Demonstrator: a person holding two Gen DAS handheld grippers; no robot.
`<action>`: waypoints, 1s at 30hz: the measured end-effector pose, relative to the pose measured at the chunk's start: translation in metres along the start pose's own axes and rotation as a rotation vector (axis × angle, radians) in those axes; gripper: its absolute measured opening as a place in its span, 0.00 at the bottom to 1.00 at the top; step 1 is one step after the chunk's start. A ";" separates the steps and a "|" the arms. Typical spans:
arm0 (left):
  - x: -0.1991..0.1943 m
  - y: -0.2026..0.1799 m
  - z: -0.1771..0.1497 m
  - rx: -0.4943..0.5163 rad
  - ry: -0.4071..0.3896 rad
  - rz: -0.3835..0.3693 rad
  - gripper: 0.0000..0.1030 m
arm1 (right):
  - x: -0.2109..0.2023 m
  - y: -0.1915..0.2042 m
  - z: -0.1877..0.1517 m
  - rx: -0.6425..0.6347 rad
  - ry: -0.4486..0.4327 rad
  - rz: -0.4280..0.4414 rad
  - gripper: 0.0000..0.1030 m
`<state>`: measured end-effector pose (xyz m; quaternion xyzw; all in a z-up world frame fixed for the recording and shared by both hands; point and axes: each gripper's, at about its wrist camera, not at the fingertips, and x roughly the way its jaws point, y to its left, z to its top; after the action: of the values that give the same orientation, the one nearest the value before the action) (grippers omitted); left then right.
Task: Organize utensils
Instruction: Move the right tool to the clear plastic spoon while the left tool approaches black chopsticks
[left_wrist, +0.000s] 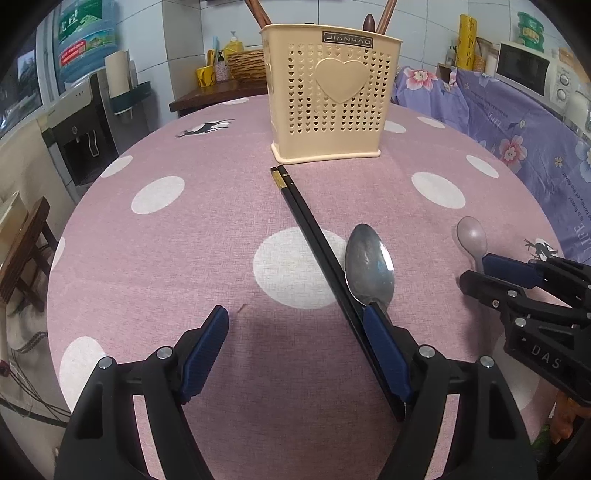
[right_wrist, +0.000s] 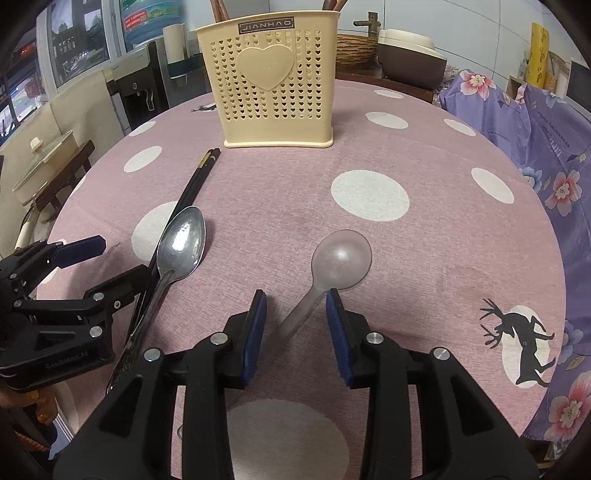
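Now the right claw (right_wrist: 295, 332) is sitting half open around the thin handle of the plastic spoon (right_wrist: 341, 264), pads not yet pressing. That spoon is lying near the middle of the worktop (right_wrist: 443, 236). It is probably light, a bit bendy and smooth, so squeezing the handle just below the bowl looks best. The left claw (left_wrist: 295, 354) is hanging wide open and empty, one finger over the chopsticks (left_wrist: 306, 218) beside the metal spoon (left_wrist: 369, 266), which looks heavier and slippery. The holder (right_wrist: 273, 85) is standing at the far side. Only the right view is showing the metal spoon's whole handle; the left view is hiding it.
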<state>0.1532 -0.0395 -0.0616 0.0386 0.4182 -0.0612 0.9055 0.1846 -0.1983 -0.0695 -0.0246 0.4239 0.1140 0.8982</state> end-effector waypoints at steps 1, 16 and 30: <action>0.000 0.002 -0.001 -0.004 0.001 0.000 0.72 | 0.000 0.000 0.000 -0.001 0.000 0.002 0.35; 0.000 0.025 0.012 -0.053 -0.010 0.009 0.70 | 0.001 -0.012 0.004 0.080 0.015 -0.017 0.46; 0.041 0.031 0.057 -0.111 0.040 -0.033 0.52 | 0.008 -0.006 0.009 0.053 0.012 -0.040 0.58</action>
<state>0.2268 -0.0185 -0.0556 -0.0174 0.4396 -0.0519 0.8965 0.1977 -0.2009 -0.0699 -0.0101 0.4317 0.0845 0.8980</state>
